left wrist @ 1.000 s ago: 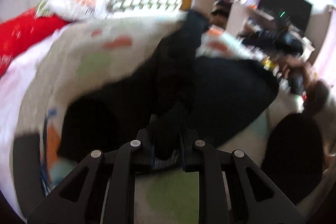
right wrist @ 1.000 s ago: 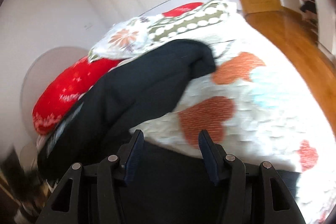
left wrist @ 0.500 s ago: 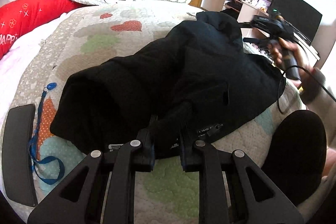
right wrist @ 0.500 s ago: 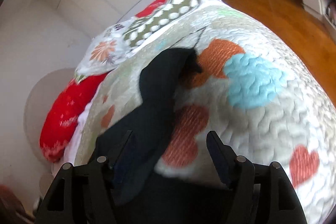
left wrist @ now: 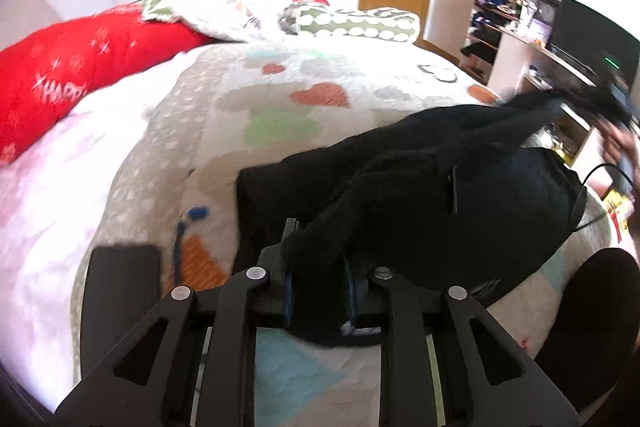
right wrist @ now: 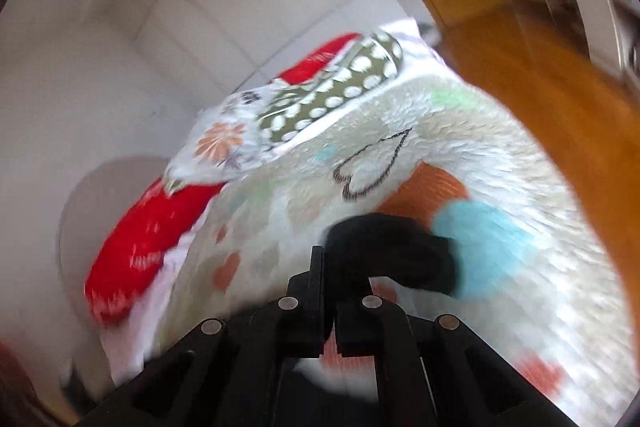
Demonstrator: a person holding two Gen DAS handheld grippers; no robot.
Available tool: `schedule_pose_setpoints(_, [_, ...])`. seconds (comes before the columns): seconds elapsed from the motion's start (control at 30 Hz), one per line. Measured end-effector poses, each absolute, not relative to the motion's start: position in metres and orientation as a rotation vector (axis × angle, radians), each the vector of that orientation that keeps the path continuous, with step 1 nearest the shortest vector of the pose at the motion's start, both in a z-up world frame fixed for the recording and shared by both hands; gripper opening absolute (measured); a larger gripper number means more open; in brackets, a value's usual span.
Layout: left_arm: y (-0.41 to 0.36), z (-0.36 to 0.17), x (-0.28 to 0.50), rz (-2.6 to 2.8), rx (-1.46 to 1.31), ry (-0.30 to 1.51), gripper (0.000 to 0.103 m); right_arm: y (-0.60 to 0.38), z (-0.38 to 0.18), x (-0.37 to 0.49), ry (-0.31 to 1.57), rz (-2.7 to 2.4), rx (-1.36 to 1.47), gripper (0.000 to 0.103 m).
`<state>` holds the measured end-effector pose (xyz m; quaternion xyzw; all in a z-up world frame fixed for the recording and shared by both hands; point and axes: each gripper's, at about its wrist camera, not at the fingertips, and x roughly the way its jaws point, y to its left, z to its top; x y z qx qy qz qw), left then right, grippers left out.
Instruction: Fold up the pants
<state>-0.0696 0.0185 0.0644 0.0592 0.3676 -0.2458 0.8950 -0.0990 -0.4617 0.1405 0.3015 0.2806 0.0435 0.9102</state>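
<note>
Black pants (left wrist: 440,179) lie bunched on the heart-patterned quilt (left wrist: 280,115) of a bed. My left gripper (left wrist: 318,267) is shut on a fold of the pants near their left end. In the left wrist view the right gripper (left wrist: 600,99) shows at the far right, holding the other end stretched out. In the right wrist view my right gripper (right wrist: 330,291) is shut on a black bunch of the pants (right wrist: 392,251) above the quilt (right wrist: 500,187).
A red pillow (left wrist: 80,67) and patterned pillows (left wrist: 352,21) lie at the bed's head. A black flat object (left wrist: 120,291) and a blue cord (left wrist: 184,227) lie on the quilt at left. Shelves and a TV (left wrist: 592,39) stand at right. Wooden floor (right wrist: 560,67) lies beside the bed.
The right gripper went from open to shut on the pants' end and pulled it out to the right. The left gripper kept its hold and swung left.
</note>
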Motion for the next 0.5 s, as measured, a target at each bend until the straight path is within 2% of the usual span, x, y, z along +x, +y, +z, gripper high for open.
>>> schedule_pose_setpoints(0.13, [0.027,0.037,-0.068,-0.476,0.074,0.833,0.032,-0.438,0.112,-0.169,0.680,0.095,0.566,0.003])
schedule_pose_setpoints(0.2, [0.030,0.034,-0.071,-0.458,0.040,0.828,0.036,-0.421,0.086,-0.179,0.794,0.070,0.521,0.003])
schedule_pose_setpoints(0.3, [0.033,0.039,-0.073,-0.446,-0.001,0.860,0.039,-0.415,0.076,-0.183,0.837,0.040,0.495,0.003])
schedule_pose_setpoints(0.4, [0.041,0.049,-0.083,-0.418,0.007,0.877,0.040,-0.423,0.079,-0.185,0.881,0.028,0.513,0.008])
schedule_pose_setpoints(0.47, [0.051,0.056,-0.091,-0.407,-0.005,0.867,0.043,-0.428,0.092,-0.192,0.866,0.006,0.477,0.016])
schedule_pose_setpoints(0.5, [0.058,0.059,-0.094,-0.402,-0.020,0.863,0.054,-0.430,0.098,-0.196,0.853,-0.003,0.461,0.018])
